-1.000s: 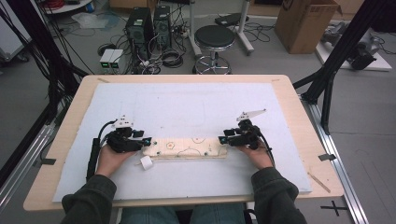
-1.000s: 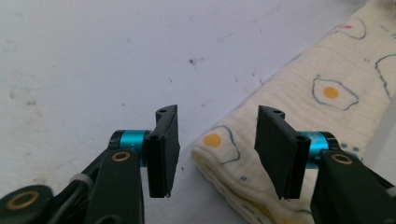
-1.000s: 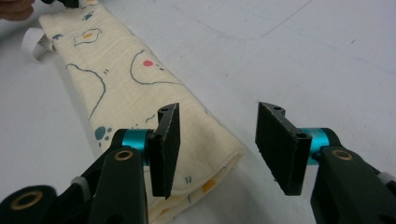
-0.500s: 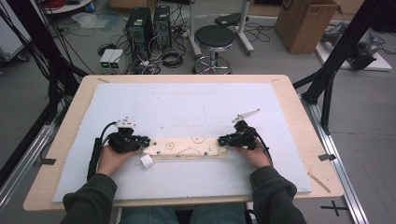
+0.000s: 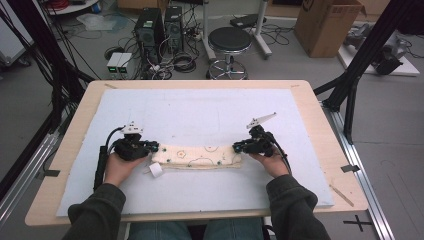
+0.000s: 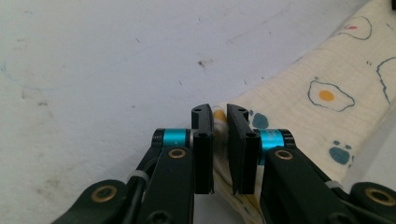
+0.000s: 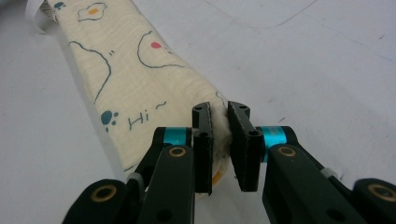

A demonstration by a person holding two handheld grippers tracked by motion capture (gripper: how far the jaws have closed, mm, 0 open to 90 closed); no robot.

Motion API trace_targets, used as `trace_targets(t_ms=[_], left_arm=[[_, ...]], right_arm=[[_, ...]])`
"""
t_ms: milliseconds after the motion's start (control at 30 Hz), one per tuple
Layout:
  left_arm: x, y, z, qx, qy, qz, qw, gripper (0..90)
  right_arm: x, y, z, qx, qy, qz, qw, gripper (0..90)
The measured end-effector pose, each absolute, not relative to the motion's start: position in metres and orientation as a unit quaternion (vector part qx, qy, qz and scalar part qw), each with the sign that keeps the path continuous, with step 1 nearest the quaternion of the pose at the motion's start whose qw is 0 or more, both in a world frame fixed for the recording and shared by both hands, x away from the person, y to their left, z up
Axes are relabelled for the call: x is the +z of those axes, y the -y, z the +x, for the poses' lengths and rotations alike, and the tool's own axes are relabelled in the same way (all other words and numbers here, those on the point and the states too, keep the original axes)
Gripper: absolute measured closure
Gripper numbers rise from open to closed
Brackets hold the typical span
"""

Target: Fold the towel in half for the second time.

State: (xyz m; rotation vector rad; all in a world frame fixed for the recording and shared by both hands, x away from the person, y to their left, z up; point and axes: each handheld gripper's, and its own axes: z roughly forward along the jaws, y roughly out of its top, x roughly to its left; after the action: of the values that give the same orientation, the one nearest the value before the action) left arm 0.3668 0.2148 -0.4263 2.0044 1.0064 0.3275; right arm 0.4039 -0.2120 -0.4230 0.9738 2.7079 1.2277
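Note:
A cream cloth (image 5: 197,156) printed with fried eggs lies folded into a long strip across the near middle of the white mat (image 5: 200,110). My left gripper (image 5: 154,148) is at its left end and my right gripper (image 5: 236,147) at its right end. In the left gripper view the jaws (image 6: 220,112) have just been closing and pinch a fold of the cloth's edge (image 6: 327,93). The right gripper view shows the jaws (image 7: 220,108) just closed on the corner of the cloth (image 7: 126,79), near the printed "Hi".
A small white tag (image 5: 156,170) pokes out from under the cloth's left end. The mat covers most of the wooden table (image 5: 320,115). Beyond the table stand a stool (image 5: 229,40), computer towers (image 5: 155,25) and a cardboard box (image 5: 325,25).
Both grippers' jaws have closed on the cloth's ends. The hands have stayed where they were.

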Motion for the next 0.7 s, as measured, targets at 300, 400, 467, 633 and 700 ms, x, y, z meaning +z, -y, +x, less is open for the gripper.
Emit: trace_targets(t_ms=[300, 400, 467, 633, 700], left_arm=[[-0.421, -0.212, 0.383, 0.149, -0.417, 0.789, 0.427, 80.9], [-0.425, -0.213, 0.388, 0.153, -0.428, 0.78, 0.43, 80.9], [-0.427, -0.214, 0.391, 0.154, -0.435, 0.775, 0.432, 80.8], [-0.431, -0.213, 0.398, 0.162, -0.442, 0.765, 0.439, 80.6], [-0.431, -0.211, 0.4, 0.166, -0.442, 0.764, 0.439, 80.6]], right_arm=[[-0.412, 0.212, 0.421, 0.391, -0.859, 0.327, 0.035, 80.5], [-0.412, 0.211, 0.429, 0.395, -0.856, 0.331, 0.043, 80.4], [-0.413, 0.209, 0.433, 0.395, -0.855, 0.334, 0.047, 80.5], [-0.42, 0.208, 0.441, 0.393, -0.85, 0.348, 0.053, 80.4], [-0.422, 0.208, 0.443, 0.392, -0.848, 0.351, 0.058, 80.4]])
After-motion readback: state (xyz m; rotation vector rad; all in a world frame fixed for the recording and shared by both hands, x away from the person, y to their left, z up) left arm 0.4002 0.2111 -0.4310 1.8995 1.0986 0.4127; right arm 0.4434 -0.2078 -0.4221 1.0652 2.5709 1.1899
